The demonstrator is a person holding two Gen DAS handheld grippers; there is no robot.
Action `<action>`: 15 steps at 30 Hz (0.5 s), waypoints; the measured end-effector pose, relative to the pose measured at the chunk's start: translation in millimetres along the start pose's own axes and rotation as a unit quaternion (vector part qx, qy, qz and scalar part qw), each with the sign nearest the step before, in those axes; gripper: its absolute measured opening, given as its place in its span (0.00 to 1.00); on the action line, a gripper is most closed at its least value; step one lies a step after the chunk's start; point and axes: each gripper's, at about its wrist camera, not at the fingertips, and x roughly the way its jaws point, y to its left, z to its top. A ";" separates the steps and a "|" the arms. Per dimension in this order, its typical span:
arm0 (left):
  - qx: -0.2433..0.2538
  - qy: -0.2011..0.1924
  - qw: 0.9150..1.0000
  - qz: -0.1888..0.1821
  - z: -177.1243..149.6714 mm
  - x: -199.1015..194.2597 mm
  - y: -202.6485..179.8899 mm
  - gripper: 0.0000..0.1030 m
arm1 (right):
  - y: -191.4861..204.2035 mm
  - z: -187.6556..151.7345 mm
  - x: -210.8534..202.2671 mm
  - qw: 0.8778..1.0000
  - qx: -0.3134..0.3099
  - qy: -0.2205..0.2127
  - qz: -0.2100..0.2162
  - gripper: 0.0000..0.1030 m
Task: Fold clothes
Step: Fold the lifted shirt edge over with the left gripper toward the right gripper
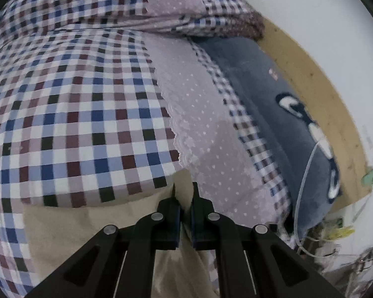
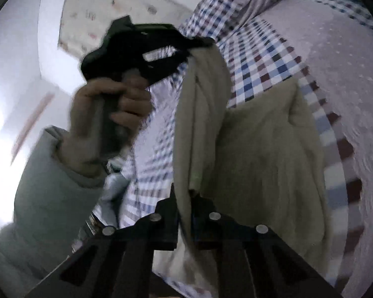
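You've got the beige garment (image 2: 256,149) pinched in both grippers, left gripper (image 1: 184,196) and right gripper (image 2: 184,198), its long edge stretched between them above the checked bedspread (image 1: 82,104), hanging, though blur hides its far end.

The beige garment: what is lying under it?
Under the beige garment lies the checked bedcover. Both grippers, left and right, pinch it. What the folds cover is hidden.
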 end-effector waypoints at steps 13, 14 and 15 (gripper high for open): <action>-0.043 0.018 0.998 -0.052 -4.6 64.1 13.9 0.55 | -59.5 15.1 -29.9 0.978 0.010 -0.003 -0.207 0.45; -0.050 0.001 0.996 -0.077 -4.9 53.2 19.1 0.67 | -54.5 12.9 -33.2 0.975 0.000 -0.010 -0.223 0.48; -0.056 -0.015 0.994 -0.097 -5.5 41.7 24.0 0.70 | -51.1 10.7 -37.7 0.973 -0.009 -0.015 -0.229 0.48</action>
